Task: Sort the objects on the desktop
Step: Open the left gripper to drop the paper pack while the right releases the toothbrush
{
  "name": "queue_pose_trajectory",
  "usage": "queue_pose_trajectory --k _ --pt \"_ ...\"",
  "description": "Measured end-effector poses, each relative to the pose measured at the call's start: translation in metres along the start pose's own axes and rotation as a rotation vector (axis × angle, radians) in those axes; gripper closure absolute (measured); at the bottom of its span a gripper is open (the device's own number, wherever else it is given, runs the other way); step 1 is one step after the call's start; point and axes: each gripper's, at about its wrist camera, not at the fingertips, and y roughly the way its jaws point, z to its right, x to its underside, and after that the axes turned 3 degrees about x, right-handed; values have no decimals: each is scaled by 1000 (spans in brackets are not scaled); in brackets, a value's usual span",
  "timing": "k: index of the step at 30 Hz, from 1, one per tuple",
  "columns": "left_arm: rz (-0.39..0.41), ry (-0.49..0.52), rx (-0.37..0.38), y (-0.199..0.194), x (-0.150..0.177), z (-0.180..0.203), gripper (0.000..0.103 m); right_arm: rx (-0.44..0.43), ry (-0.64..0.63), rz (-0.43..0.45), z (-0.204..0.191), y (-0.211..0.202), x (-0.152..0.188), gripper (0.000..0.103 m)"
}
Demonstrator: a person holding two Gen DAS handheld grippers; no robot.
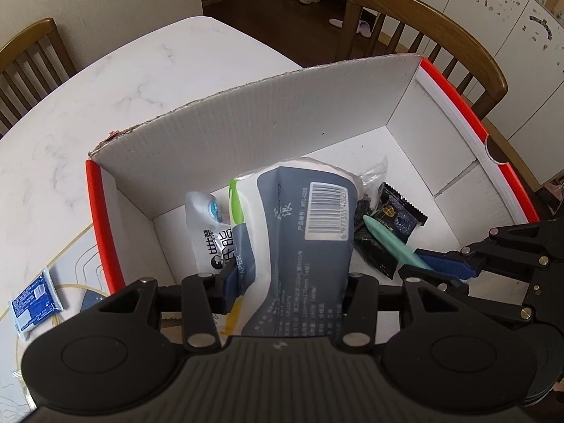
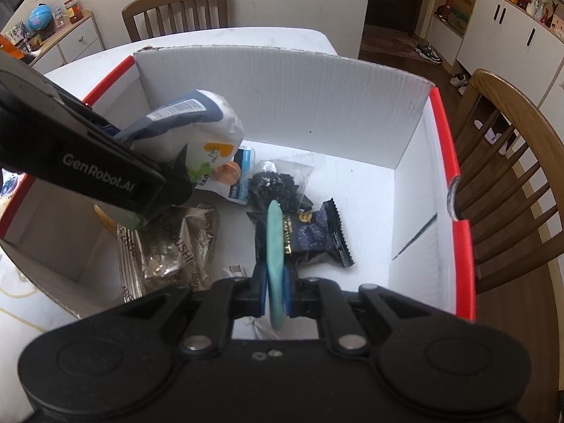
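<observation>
My left gripper (image 1: 290,285) is shut on a grey and white tissue pack (image 1: 299,225), held tilted over the left part of a white cardboard box with a red rim (image 1: 282,105). In the right wrist view the same tissue pack (image 2: 208,120) hangs over the box's left side (image 2: 282,81). My right gripper (image 2: 275,289) is shut on a slim teal stick (image 2: 275,239), which points down into the box above a dark blue snack packet (image 2: 317,236). From the left wrist view, the right gripper (image 1: 426,261) and the teal stick (image 1: 384,236) sit low on the right.
On the box floor lie a clear bag of black bits (image 2: 275,179), a white pouch (image 1: 208,225) and a brownish clear packet (image 2: 169,246). A small blue and white pack (image 1: 33,296) lies on the marble table (image 1: 123,81) left of the box. Wooden chairs (image 1: 423,24) stand around.
</observation>
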Motion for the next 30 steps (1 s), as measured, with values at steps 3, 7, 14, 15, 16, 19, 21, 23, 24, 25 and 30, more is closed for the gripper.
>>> queue_pose_trajectory --k 3,7,14,15,16,19,21,23,24,25,30 --pt "-2 3 3 2 -1 0 55 8 -2 8 0 -1 1 84" --pt "1 12 -2 3 0 2 46 9 4 11 3 -3 1 82" --pt "13 15 -4 1 1 4 34 -6 3 33 6 -13 3 76" --pt "16 19 -3 0 2 5 30 -11 -1 38 6 -15 3 76" --pt "21 22 -4 -2 3 5 27 -16 -5 44 7 -17 4 75" --pt "39 8 -8 -7 4 4 22 -15 -17 59 8 -24 4 72" --pt "50 -5 -5 -12 5 1 21 -17 -21 71 9 -28 5 68" --pt "58 -13 -5 -15 5 -1 21 -18 -25 79 10 -33 5 67" --pt "63 -16 -4 -17 6 -1 21 -18 -26 82 10 -34 5 67" --pt "67 -18 0 -19 6 -1 21 -16 -29 84 9 -36 6 66" --pt "92 -9 11 -32 12 2 21 -14 -45 98 7 -44 6 64"
